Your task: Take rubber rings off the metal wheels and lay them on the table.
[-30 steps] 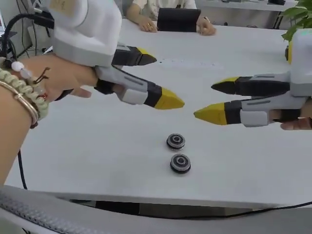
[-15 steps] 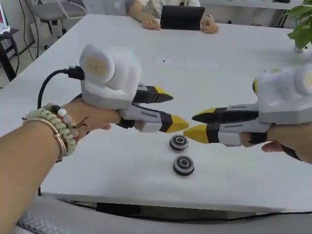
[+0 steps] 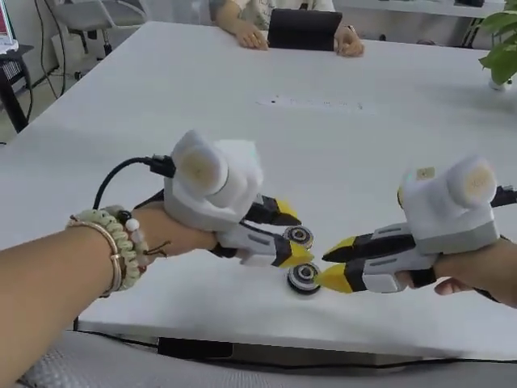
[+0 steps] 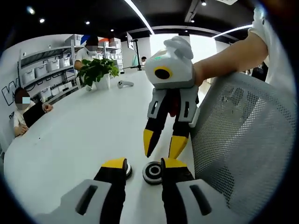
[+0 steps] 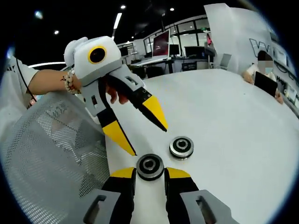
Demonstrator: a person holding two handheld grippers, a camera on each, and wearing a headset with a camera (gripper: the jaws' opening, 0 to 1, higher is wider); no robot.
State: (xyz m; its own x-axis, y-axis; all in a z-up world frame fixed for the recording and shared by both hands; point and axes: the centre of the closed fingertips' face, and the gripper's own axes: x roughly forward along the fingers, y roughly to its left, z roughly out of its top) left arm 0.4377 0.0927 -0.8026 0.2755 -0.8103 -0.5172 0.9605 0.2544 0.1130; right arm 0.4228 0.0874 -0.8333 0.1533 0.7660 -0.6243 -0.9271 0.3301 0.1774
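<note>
Two metal wheels with black rubber rings lie flat near the front edge of the white table (image 3: 202, 105). Both grippers are open and point at each other over them. The far wheel (image 3: 299, 236) shows between the yellow tips of my left gripper (image 3: 292, 235). The near wheel (image 3: 304, 277) lies just off the lower tip of my right gripper (image 3: 333, 263). In the right gripper view the near wheel (image 5: 149, 166) sits at the tips of the right gripper (image 5: 150, 172), with the far wheel (image 5: 181, 147) beyond. In the left gripper view the near wheel (image 4: 153, 171) lies between the jaws of the left gripper (image 4: 144, 163).
The table's front edge (image 3: 266, 339) runs just below the wheels, with a mesh chair back (image 4: 233, 140) beside it. A person sits at the far end with a dark tablet (image 3: 300, 31). A potted plant (image 3: 502, 56) stands at the far right. A black cable (image 3: 121, 174) trails from the left gripper.
Both grippers have come down and toward each other, from above the table to the two wheels. The wheels have not moved.
</note>
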